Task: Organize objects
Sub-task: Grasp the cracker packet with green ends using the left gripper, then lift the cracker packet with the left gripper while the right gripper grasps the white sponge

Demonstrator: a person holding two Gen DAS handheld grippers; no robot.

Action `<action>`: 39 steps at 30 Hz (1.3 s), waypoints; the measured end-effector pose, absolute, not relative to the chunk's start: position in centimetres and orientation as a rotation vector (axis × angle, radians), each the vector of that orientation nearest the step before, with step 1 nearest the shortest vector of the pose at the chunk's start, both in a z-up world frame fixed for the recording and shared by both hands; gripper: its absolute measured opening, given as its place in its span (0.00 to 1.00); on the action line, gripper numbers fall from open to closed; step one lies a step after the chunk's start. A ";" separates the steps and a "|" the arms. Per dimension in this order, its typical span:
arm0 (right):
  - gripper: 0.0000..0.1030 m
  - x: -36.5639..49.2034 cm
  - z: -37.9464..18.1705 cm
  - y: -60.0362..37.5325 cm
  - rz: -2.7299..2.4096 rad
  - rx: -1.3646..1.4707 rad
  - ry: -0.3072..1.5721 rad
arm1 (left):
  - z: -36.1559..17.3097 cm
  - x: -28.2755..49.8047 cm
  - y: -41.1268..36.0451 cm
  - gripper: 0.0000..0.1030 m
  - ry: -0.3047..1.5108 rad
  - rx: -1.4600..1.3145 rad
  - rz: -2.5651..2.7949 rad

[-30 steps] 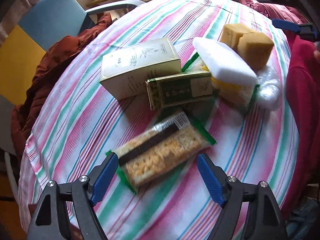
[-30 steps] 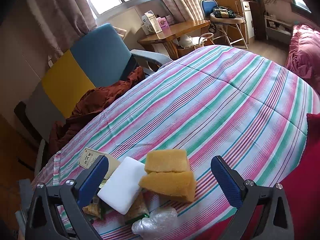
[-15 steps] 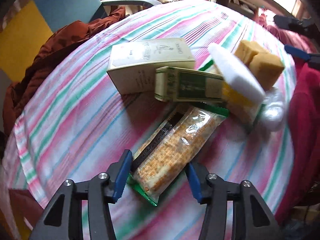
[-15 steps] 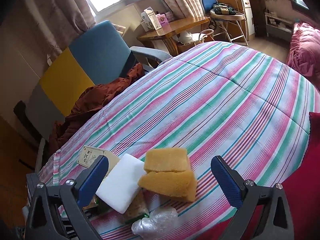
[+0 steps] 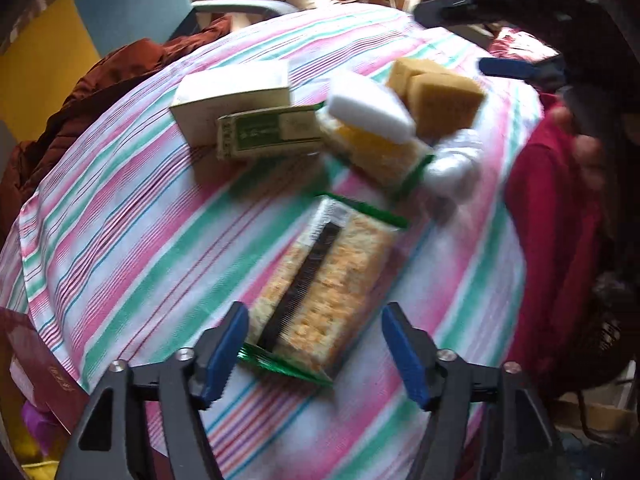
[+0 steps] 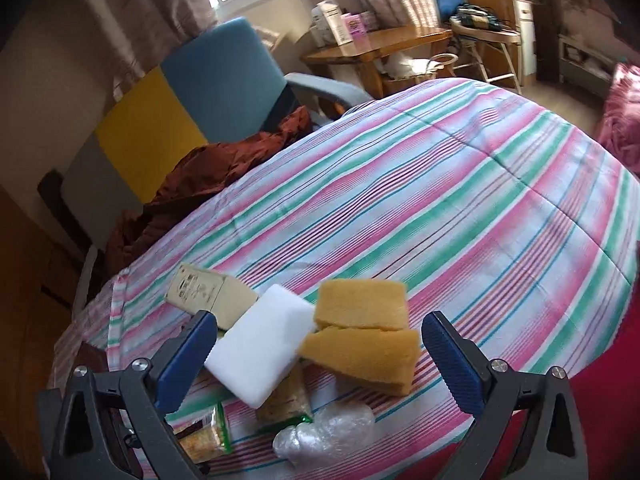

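A clear cracker packet (image 5: 324, 284) with green ends lies on the striped cloth between the fingers of my left gripper (image 5: 316, 350), which is open and apart from it. Beyond it are a cream box (image 5: 232, 100), a green box (image 5: 272, 132), a second cracker packet (image 5: 376, 152) under a white sponge (image 5: 368, 106), two tan sponges (image 5: 440, 96) and a crumpled clear bag (image 5: 452, 164). My right gripper (image 6: 318, 354) is open and empty above the white sponge (image 6: 260, 352) and tan sponges (image 6: 360, 332).
The striped table (image 6: 460, 184) stretches far behind the pile. A blue and yellow chair (image 6: 192, 96) with a rust jacket (image 6: 212, 164) stands at the table's far left. A red garment (image 5: 552, 216) is at the right edge. A dark red box (image 5: 44, 376) sits below the table's left edge.
My left gripper opened and let go of the cracker packet, which now lies flat, turned more lengthwise. The left view swung left. My right gripper barely moved.
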State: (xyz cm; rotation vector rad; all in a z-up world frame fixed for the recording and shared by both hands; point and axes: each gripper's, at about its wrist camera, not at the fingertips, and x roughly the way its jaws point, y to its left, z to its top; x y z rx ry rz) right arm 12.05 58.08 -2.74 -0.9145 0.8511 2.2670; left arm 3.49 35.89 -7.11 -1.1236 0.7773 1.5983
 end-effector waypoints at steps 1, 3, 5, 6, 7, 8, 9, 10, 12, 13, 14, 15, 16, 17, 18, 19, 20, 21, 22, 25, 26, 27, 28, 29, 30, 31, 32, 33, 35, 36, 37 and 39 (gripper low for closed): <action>1.00 11.8 -2.8 57.8 2.273 -0.929 0.832 | -6.9 3.7 35.7 0.75 0.776 -1.115 1.583; 1.00 11.6 -2.8 57.6 2.278 -0.948 0.807 | -6.3 4.3 35.6 0.79 0.790 -1.084 1.567; 1.00 11.7 -2.9 57.5 2.276 -0.952 0.807 | -6.1 4.4 35.5 0.79 0.821 -1.065 1.571; 1.00 11.8 -2.9 57.6 2.275 -0.949 0.813 | -6.1 4.3 35.7 0.79 0.837 -1.056 1.580; 1.00 11.9 -2.8 57.7 2.274 -0.947 0.819 | -6.2 4.1 35.9 0.79 0.847 -1.051 1.587; 1.00 12.0 -2.9 57.8 2.271 -0.946 0.823 | -6.4 3.5 36.3 0.79 0.847 -1.056 1.586; 1.00 12.0 -2.9 57.8 2.272 -0.945 0.825 | -6.8 3.0 36.7 0.79 0.845 -1.072 1.583; 1.00 12.0 -2.8 57.7 2.273 -0.944 0.825 | -7.5 2.2 37.5 0.79 0.846 -1.084 1.584; 1.00 11.9 -2.8 57.7 2.276 -0.948 0.822 | -8.2 2.1 37.6 0.78 0.843 -1.103 1.586; 1.00 11.8 -2.8 57.7 2.279 -0.951 0.823 | -8.7 2.0 37.7 0.76 0.831 -1.130 1.574; 1.00 11.7 -2.8 57.6 2.283 -0.954 0.827 | -9.2 2.0 37.6 0.70 0.812 -1.162 1.558; 1.00 11.7 -2.8 57.5 2.292 -0.958 0.837 | -9.2 2.1 37.2 0.65 0.790 -1.155 1.582; 1.00 11.7 -2.8 57.5 2.309 -0.961 0.856 | -9.1 2.2 37.0 0.61 0.780 -1.156 1.594; 1.00 11.6 -2.8 57.3 2.335 -0.969 0.885 | -9.0 2.2 36.7 0.55 0.761 -1.167 1.602; 0.97 11.4 -2.9 57.2 2.357 -0.987 0.917 | -8.8 2.1 36.4 0.49 0.738 -1.180 1.611; 0.93 11.2 -3.1 56.9 2.372 -1.011 0.946 | -8.7 2.1 36.0 0.48 0.712 -1.190 1.627; 0.91 10.8 -3.4 56.5 2.391 -1.045 0.983 | -8.7 2.1 35.6 0.48 0.690 -1.199 1.636; 0.88 10.5 -3.7 56.1 2.406 -1.070 1.017 | -8.6 2.2 35.2 0.48 0.672 -1.202 1.647; 0.87 10.1 -4.1 55.8 2.414 -1.094 1.049 | -8.5 2.4 34.6 0.48 0.654 -1.204 1.663; 0.87 9.2 -4.8 55.0 2.382 -1.143 1.080 | -8.4 3.2 33.5 0.48 0.630 -1.193 1.681; 0.87 9.0 -4.9 55.1 2.360 -1.145 1.103 | -8.3 3.4 33.1 0.48 0.618 -1.192 1.687; 0.87 8.7 -5.0 55.3 2.343 -1.142 1.133 | -8.3 3.6 32.7 0.48 0.604 -1.195 1.691; 0.87 8.4 -5.0 55.4 2.325 -1.139 1.163 | -8.2 3.8 32.4 0.48 0.588 -1.201 1.694; 0.87 7.8 -5.2 55.6 2.298 -1.135 1.182 | -8.1 3.9 32.0 0.48 0.576 -1.207 1.696; 0.87 7.1 -5.4 55.8 2.268 -1.139 1.182 | -8.0 4.1 31.6 0.48 0.565 -1.210 1.698; 0.87 6.4 -5.8 56.0 2.231 -1.155 1.163 | -7.9 4.4 31.2 0.48 0.557 -1.213 1.699; 0.87 6.0 -6.3 56.2 2.196 -1.172 1.149 | -7.9 4.6 30.7 0.48 0.552 -1.213 1.700; 0.87 5.5 -6.9 56.2 2.163 -1.195 1.143 | -7.9 4.8 30.4 0.48 0.547 -1.213 1.701; 0.87 4.9 -8.2 56.3 2.117 -1.212 1.158 | -7.8 5.1 29.7 0.48 0.538 -1.211 1.701; 0.87 5.0 -8.6 56.4 2.105 -1.199 1.179 | -7.8 5.3 29.5 0.48 0.534 -1.209 1.701; 0.87 5.1 -8.9 56.6 2.091 -1.187 1.204 | -7.7 5.4 29.3 0.48 0.530 -1.207 1.702; 0.89 5.6 -9.2 57.2 2.073 -1.159 1.259 | -7.8 4.7 29.3 0.48 0.520 -1.209 1.704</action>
